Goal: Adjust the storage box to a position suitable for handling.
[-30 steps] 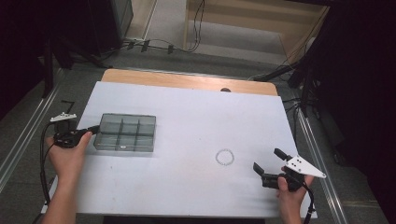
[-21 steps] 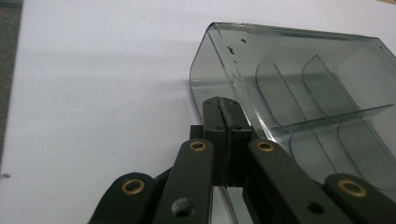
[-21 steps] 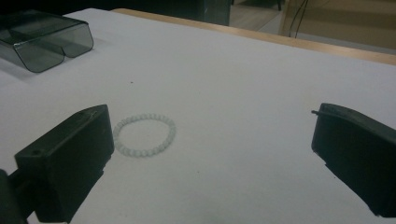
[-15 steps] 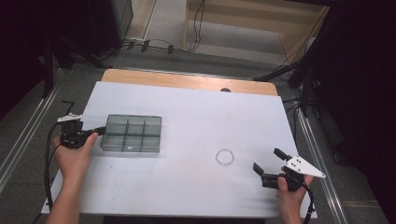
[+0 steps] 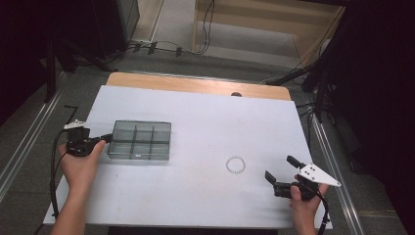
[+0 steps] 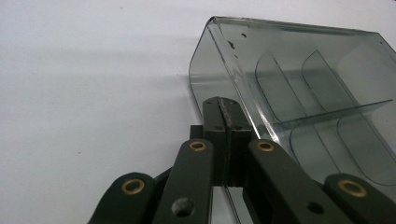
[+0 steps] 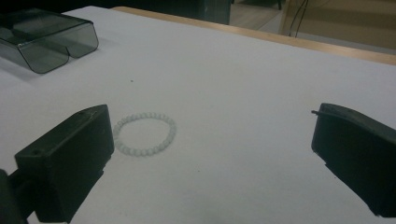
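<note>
While the left hand-held gripper [image 6: 223, 135] clamps the smoky box's [image 5: 140, 140] wall, the right hand-held gripper [image 7: 210, 154] gapes near the bracelet [image 7: 144, 134].

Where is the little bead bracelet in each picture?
High view: the bead bracelet lies on the white table, right of the middle, ahead of the right gripper.
Left gripper view: it isn't in this picture.
Right gripper view: it lies just past the jaw standing at the left.
Shared landmark: the smoky plastic box, gripped at its wall by the left gripper.
</note>
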Available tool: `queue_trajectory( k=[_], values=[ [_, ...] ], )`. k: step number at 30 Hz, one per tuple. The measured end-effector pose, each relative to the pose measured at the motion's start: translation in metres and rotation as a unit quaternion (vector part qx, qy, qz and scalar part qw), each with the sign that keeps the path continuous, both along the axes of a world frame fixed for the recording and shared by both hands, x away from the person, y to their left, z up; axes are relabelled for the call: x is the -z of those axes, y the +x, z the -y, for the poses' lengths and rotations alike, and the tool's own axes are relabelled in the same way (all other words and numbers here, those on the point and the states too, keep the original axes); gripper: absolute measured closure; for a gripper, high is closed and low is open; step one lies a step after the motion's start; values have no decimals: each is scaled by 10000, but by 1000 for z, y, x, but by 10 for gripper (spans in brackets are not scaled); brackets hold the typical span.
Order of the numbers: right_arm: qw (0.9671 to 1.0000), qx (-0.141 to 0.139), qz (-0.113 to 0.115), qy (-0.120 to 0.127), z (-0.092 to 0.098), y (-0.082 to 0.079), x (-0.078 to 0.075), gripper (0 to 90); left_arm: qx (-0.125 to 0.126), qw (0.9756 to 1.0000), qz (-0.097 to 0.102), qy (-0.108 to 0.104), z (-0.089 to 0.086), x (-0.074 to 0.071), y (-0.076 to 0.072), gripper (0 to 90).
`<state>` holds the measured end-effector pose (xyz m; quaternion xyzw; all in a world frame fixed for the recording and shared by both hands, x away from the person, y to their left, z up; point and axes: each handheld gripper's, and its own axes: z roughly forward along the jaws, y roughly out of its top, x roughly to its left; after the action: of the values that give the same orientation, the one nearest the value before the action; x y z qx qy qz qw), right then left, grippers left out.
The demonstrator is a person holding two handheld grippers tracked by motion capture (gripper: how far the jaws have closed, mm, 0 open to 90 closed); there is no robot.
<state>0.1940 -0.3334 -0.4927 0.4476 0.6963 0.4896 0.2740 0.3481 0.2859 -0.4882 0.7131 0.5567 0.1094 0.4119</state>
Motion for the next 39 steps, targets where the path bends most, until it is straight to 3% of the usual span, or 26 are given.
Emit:
queue_trajectory(
  k=[13,39],
  values=[
    [10000,-4,0,0,0,0,0,0,157,9999,-2,40,18,1,-1,900],
    [10000,-22,-14,0,-1,0,0,0,445,9990,-3,-72,55,4,-4,900]
  ],
)
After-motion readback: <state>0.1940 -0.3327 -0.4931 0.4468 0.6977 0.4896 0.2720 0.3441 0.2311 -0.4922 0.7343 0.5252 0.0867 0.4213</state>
